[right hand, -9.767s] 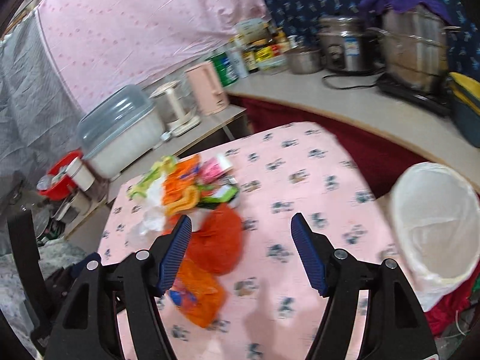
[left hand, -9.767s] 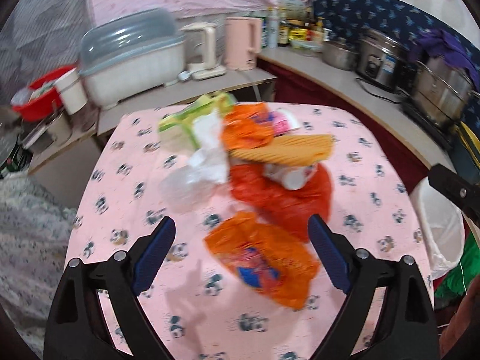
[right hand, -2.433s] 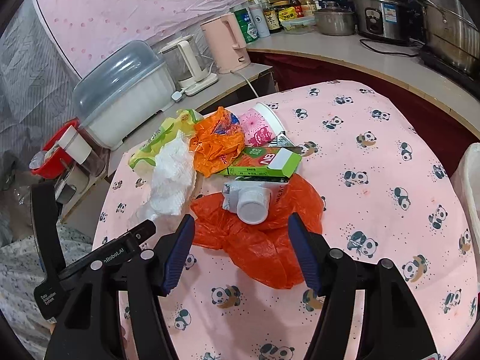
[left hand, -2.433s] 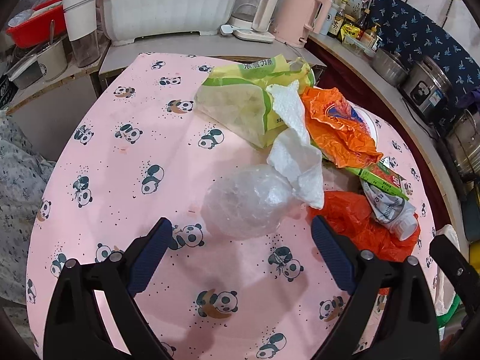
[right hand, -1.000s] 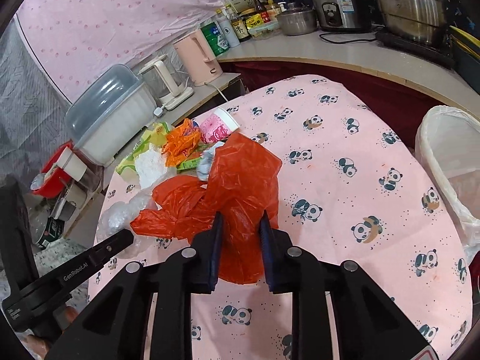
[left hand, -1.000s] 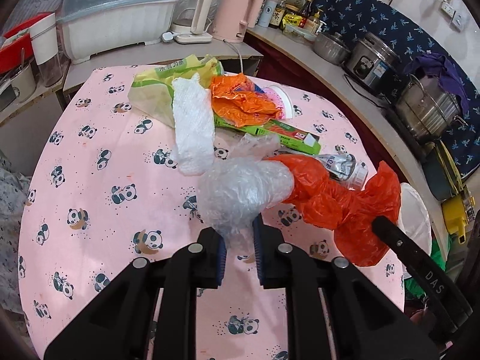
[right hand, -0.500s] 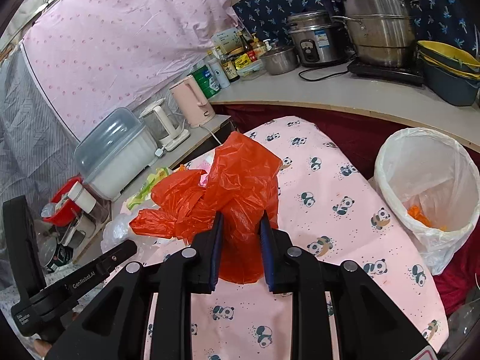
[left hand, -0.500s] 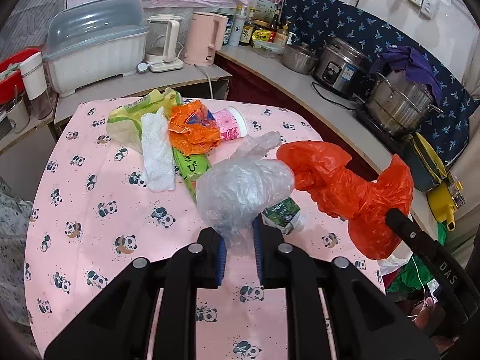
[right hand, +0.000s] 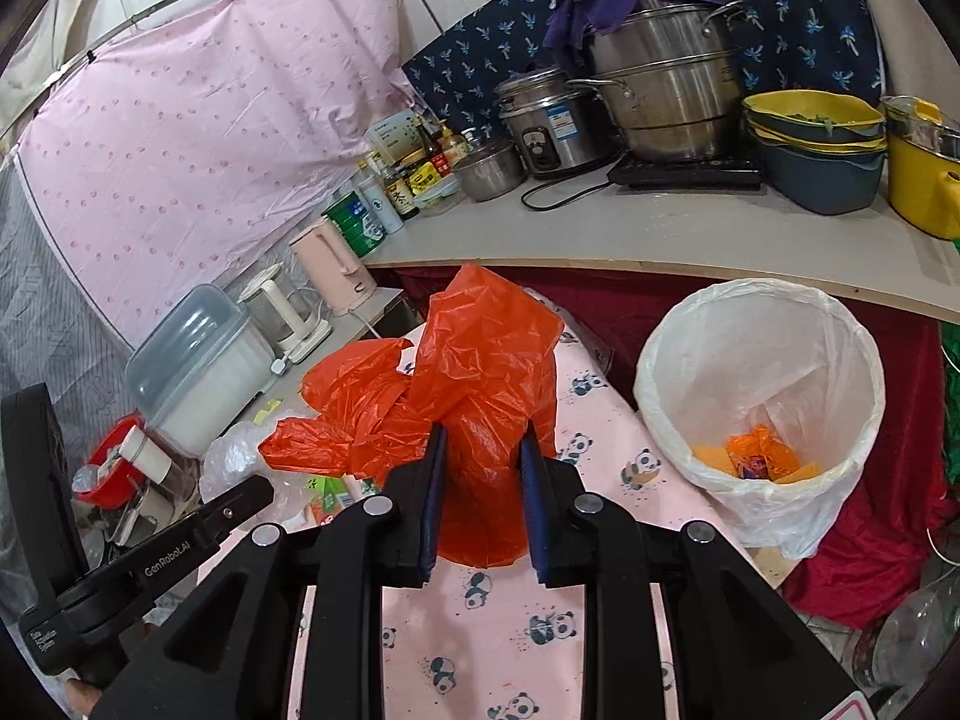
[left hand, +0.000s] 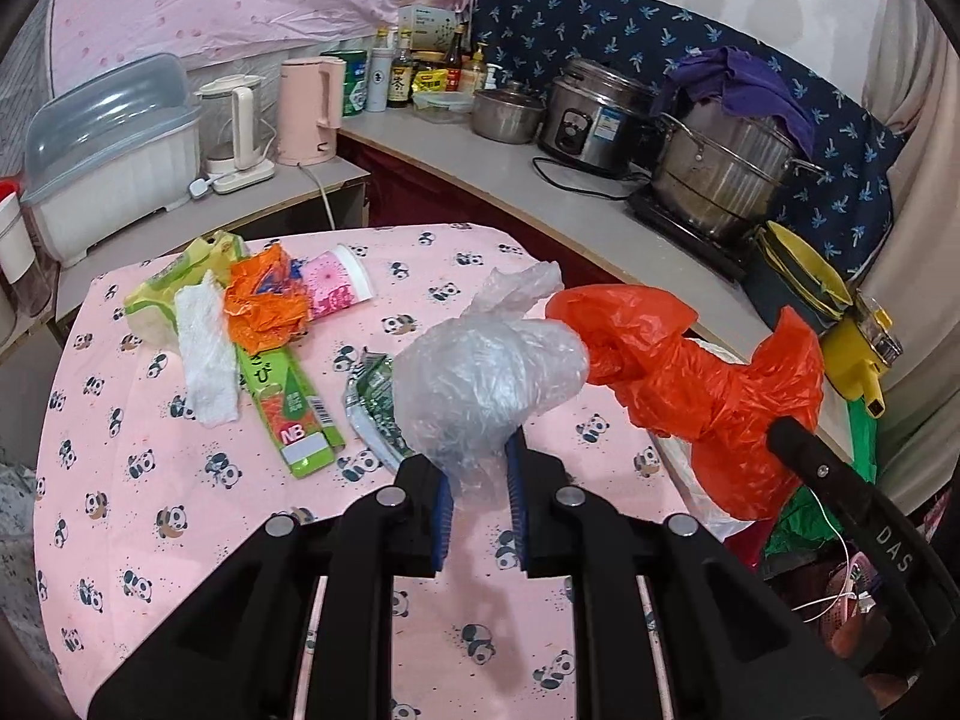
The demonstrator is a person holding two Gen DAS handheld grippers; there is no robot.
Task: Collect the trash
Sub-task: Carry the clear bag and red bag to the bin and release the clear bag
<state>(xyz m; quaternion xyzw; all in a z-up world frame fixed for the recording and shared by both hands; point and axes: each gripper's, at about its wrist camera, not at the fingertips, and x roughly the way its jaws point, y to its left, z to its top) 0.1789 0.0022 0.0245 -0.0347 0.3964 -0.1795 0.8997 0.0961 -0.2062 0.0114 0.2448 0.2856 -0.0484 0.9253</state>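
My left gripper (left hand: 478,483) is shut on a crumpled clear plastic bag (left hand: 489,378) and holds it above the pink panda tablecloth (left hand: 180,480). My right gripper (right hand: 480,468) is shut on a red-orange plastic bag (right hand: 456,390), held in the air near the table's right edge; this bag also shows in the left wrist view (left hand: 690,378). A white-lined trash bin (right hand: 762,396) stands to the right of the table with orange wrappers (right hand: 756,456) in its bottom. On the table lie a green box (left hand: 288,402), an orange wrapper (left hand: 264,306), a white tissue (left hand: 207,354), a pink cup (left hand: 336,285), a yellow-green bag (left hand: 180,276) and a green carton (left hand: 378,396).
A counter (right hand: 690,234) curves behind the table and bin, bearing steel pots (right hand: 660,78), a rice cooker (right hand: 546,120), bottles (left hand: 408,78) and yellow bowls (right hand: 816,120). A pink kettle (left hand: 306,108) and a lidded white dish box (left hand: 108,144) stand on a low shelf at the back left.
Both grippers have risen and swung right with their bags. The bin has come nearer in the right wrist view. The trash left on the table has not moved.
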